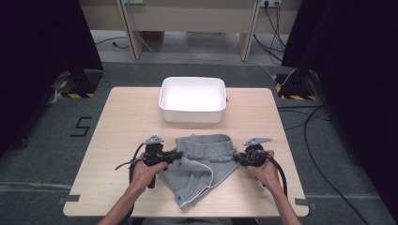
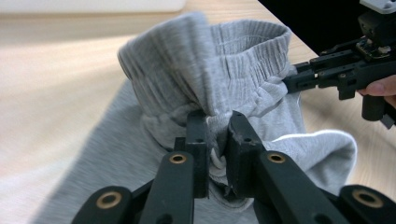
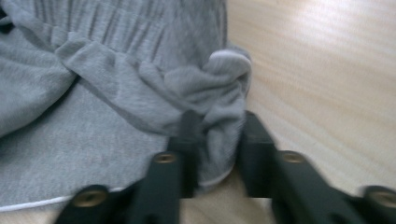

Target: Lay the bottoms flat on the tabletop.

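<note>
A pair of grey shorts (image 1: pixel 202 164) lies rumpled at the lower middle of the high view, on the near half of the wooden surface (image 1: pixel 122 122). The left claw (image 1: pixel 176 155) is closed on a bunched fold of the elastic waistband at the garment's left side; in the left gripper view the cloth is pinched tight between its two black jaws (image 2: pixel 215 135). The right claw (image 1: pixel 238 158) is likewise clamped on a gathered wad of fabric at the right side, seen pressed between its jaws in the right gripper view (image 3: pixel 215 135).

The step in hand looks like the pick-up: both ends of the waistband are secured, and the garment has not left the surface. The next move probably calls for raising both hands together and keeping the band taut between them, so the legs hang free before the shorts are spread, folded or carried to the white bin (image 1: pixel 192 99) at the upper middle of the frame.

The hem with white piping reaches close to the bottom edge of the surface, so a drag toward the person could pull it over that edge. Bare wood lies to the left and right of the garment, and a strip lies between the waistband and the bin wall.
</note>
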Motion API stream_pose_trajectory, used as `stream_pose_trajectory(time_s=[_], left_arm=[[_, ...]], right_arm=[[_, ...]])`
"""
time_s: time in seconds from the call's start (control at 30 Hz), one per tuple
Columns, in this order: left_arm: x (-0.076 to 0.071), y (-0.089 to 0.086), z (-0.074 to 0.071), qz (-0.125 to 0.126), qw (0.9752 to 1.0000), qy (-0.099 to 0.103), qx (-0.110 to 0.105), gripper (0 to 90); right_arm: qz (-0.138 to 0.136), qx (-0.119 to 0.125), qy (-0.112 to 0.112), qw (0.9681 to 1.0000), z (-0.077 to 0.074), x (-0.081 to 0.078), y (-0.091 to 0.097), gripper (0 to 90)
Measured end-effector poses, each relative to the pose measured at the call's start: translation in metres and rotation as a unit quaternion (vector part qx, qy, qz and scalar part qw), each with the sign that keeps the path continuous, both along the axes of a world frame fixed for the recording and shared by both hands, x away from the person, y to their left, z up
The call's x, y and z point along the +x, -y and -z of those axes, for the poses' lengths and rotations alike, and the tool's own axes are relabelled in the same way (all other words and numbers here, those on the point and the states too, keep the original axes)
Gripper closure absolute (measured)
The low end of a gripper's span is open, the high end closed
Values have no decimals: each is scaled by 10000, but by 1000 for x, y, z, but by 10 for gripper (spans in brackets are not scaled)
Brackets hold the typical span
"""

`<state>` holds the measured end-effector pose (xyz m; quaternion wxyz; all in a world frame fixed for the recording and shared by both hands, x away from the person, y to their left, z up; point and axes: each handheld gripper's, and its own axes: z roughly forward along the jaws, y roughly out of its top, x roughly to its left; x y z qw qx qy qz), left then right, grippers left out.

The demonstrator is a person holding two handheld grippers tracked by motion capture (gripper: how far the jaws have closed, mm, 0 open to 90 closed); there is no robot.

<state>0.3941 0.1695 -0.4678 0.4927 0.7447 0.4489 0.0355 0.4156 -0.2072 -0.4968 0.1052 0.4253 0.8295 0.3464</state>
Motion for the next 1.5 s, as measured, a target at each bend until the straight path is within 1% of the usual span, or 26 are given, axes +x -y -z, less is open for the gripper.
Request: stream_pose_trajectory(time_s=[0.03, 0.13, 0.2, 0.23, 0.33, 0.37, 0.43, 0.47, 0.5, 0.53, 0.57, 0.6, 0.63, 0.7, 0.77, 0.83, 0.9, 0.97, 1.03, 1.1, 1.13, 1.17, 1.23, 1.33, 1.43, 1.5], left_arm=[[2, -5, -4, -12, 10000, 22, 23, 813], [12, -23, -15, 41, 9998, 29, 212, 817], [21, -35, -19, 108, 9992, -56, 368, 819], [26, -40, -19, 76, 9991, -92, 397, 821], [44, -45, -15, 129, 9974, -218, 671, 823], [50, -45, -13, 156, 9966, -207, 788, 822], [60, -40, -8, 52, 9954, -136, 942, 820], [65, -38, -5, -37, 9952, -145, 968, 814], [68, -35, -2, -164, 9953, -148, 946, 784], [71, -32, 0, -287, 9952, -178, 913, 714], [71, -31, 2, -374, 9956, -220, 827, 636], [69, -30, 2, -453, 9963, -227, 692, 593], [67, -30, 2, -505, 9964, -239, 639, 549], [57, -32, 1, -609, 9960, -206, 628, 448], [43, -35, -1, -711, 9955, -97, 611, 401], [27, -37, -2, -749, 9957, -18, 545, 381], [9, -36, -1, -716, 9961, 7, 510, 367], [-9, -29, 3, -562, 9971, 20, 515, 367], [-26, -19, 11, -433, 9985, -53, 343, 366], [-40, -7, 19, -236, 9994, -103, 244, 368], [-45, -1, 24, -191, 9996, -110, 194, 370], [-49, 5, 27, -114, 9997, -144, 170, 369], [-53, 14, 33, -93, 9998, -200, 17, 368], [-56, 27, 38, -3, 9996, -244, 114, 352], [-56, 37, 42, -41, 9995, -299, 100, 329], [-54, 43, 44, -66, 9996, -273, 78, 328]], right_arm=[[-28, -16, 36, 10000, -2, 0, 1, 815], [-107, 25, 58, 9999, -13, 0, 10, 825], [-51, 17, 104, 9999, -21, 5, 20, 827], [-41, -49, 120, 9999, -24, 9, 25, 826], [-4, -215, 59, 9998, -32, 24, 35, 827], [-12, -235, 25, 9997, -35, 30, 36, 827], [-83, -343, 66, 9994, -38, 41, 35, 825], [-105, -407, 28, 9991, -38, 46, 33, 813], [-37, -473, -57, 9989, -37, 51, 31, 779], [97, -594, -33, 9982, -36, 55, 27, 704], [313, -704, -22, 9970, -35, 57, 25, 619], [496, -733, -28, 9961, -35, 58, 23, 581], [577, -686, -9, 9960, -35, 56, 21, 543], [643, -627, 27, 9960, -37, 49, 21, 478], [665, -509, 155, 9964, -40, 36, 21, 449], [691, -374, 263, 9966, -41, 19, 20, 427], [660, -302, 381, 9966, -39, 2, 18, 421], [564, -251, 443, 9971, -36, -14, 13, 420], [395, -338, 347, 9980, -32, -27, 6, 414], [318, -264, 362, 9985, -27, -38, 0, 411], [261, -226, 306, 9989, -25, -42, -2, 410], [251, -190, 314, 9990, -23, -45, -3, 411], [232, -230, 306, 9990, -19, -50, -2, 410], [238, -263, 267, 9990, -14, -54, -1, 406], [188, -302, 233, 9991, -10, -57, -2, 399], [180, -305, 228, 9991, -8, -57, -5, 392]])
